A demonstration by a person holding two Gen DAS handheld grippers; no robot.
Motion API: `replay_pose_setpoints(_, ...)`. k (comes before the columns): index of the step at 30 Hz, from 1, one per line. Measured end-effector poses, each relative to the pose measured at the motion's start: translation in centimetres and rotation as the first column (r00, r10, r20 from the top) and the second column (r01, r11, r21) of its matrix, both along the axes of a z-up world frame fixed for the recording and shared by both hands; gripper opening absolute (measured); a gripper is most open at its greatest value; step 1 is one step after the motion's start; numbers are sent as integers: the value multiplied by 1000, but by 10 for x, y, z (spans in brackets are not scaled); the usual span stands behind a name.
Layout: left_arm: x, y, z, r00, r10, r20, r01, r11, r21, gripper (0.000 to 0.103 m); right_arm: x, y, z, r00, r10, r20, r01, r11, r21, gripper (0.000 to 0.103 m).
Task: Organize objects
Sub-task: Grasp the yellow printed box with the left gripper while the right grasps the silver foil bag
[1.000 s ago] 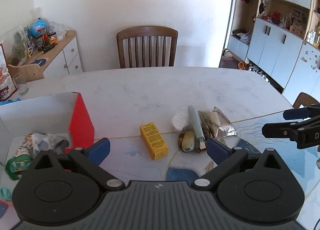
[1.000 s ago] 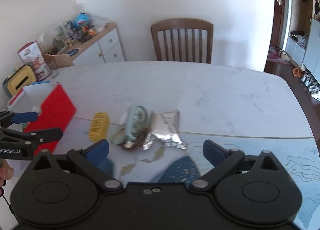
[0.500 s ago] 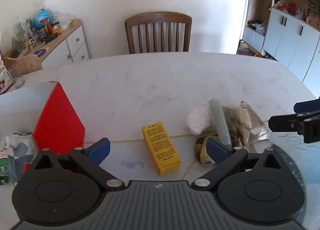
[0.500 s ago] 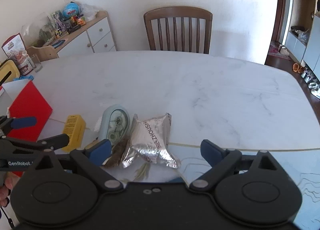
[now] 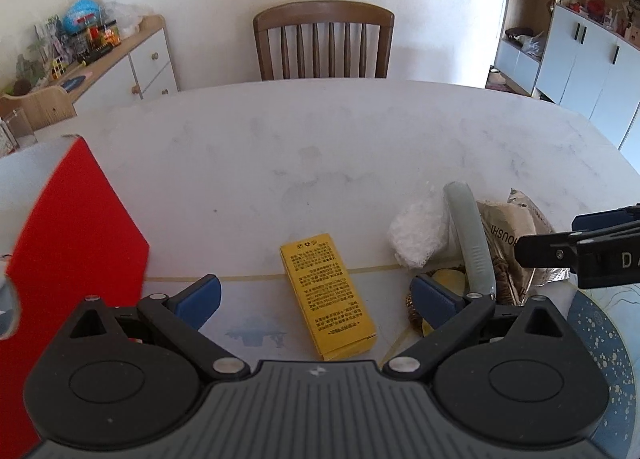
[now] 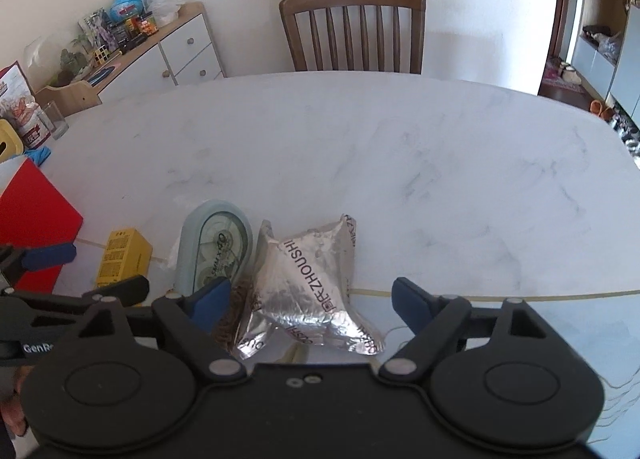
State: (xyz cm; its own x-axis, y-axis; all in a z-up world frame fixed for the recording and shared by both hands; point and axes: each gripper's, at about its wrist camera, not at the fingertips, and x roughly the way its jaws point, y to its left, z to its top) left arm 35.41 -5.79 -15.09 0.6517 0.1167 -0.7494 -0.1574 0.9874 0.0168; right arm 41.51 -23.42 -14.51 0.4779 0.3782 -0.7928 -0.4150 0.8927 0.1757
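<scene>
A yellow box (image 5: 330,293) lies on the white table between the open pads of my left gripper (image 5: 316,297); it also shows in the right wrist view (image 6: 122,259). To its right sit a white wad (image 5: 416,233), a pale green correction-tape dispenser (image 5: 470,241) and a silver foil packet (image 6: 312,283). My right gripper (image 6: 308,299) is open and empty, with the foil packet between its pads. The dispenser (image 6: 216,251) stands just left of the packet. A brown item lies under the pile.
A red and white box (image 5: 76,235) stands at the left. A wooden chair (image 5: 324,41) is at the table's far side. A sideboard (image 5: 120,59) with clutter is at the back left, cupboards (image 5: 580,47) at the right. A blue patterned mat (image 5: 600,335) covers the near table.
Both grippers have moved forward and down toward the table. The yellow box now lies between the left pads and the foil packet between the right pads. Both stayed open.
</scene>
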Motion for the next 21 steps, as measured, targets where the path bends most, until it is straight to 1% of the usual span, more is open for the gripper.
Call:
replay_pose_setpoints(1,1,0,-2,1000,2,-4,-2,1000,-9,101,1,1,-1,1000,0,-4,0,1000,1,84)
replay_pose_setpoints(3,3,2,-4,1000,8,-13,-8,1000,-20,94,2,2,-3,1000,3,-10,-3,1000,4,81)
replay_pose_setpoints(5,5,3,-6,1000,9,-23,-10,999,-32,81,3,3,-4,1000,6,-15,-6,1000,6,78)
replay_pose_setpoints(6,6,3,-6,1000,12,-27,-13,999,-36,78,4,3,-5,1000,6,-19,-6,1000,7,77)
replay_pose_setpoints(8,7,5,-8,999,9,-37,-11,998,-55,66,5,3,-7,1000,8,-29,-8,1000,11,73)
replay_pose_setpoints(10,7,5,-9,999,9,-42,-12,998,-59,59,6,3,-9,999,8,-32,-8,1000,15,71)
replay_pose_setpoints(12,7,5,-10,999,7,-43,-10,998,-62,56,6,3,-9,999,10,-31,-10,1000,13,66)
replay_pose_setpoints(15,7,4,-10,999,3,-44,-6,998,-61,46,6,2,-9,999,13,-36,-12,1000,23,58)
replay_pose_setpoints(16,8,3,-10,999,1,-50,-4,998,-61,43,5,3,-9,999,16,-34,-16,1000,24,57)
replay_pose_setpoints(18,9,2,-10,998,-2,-56,-1,999,-53,40,3,4,-9,999,22,-23,-21,1000,15,55)
replay_pose_setpoints(20,9,0,-11,998,-7,-65,4,999,-44,33,1,6,-9,1000,24,-14,-24,1000,8,53)
replay_pose_setpoints(21,8,0,-11,998,-8,-66,5,999,-48,32,1,6,-9,1000,24,-12,-24,1000,6,53)
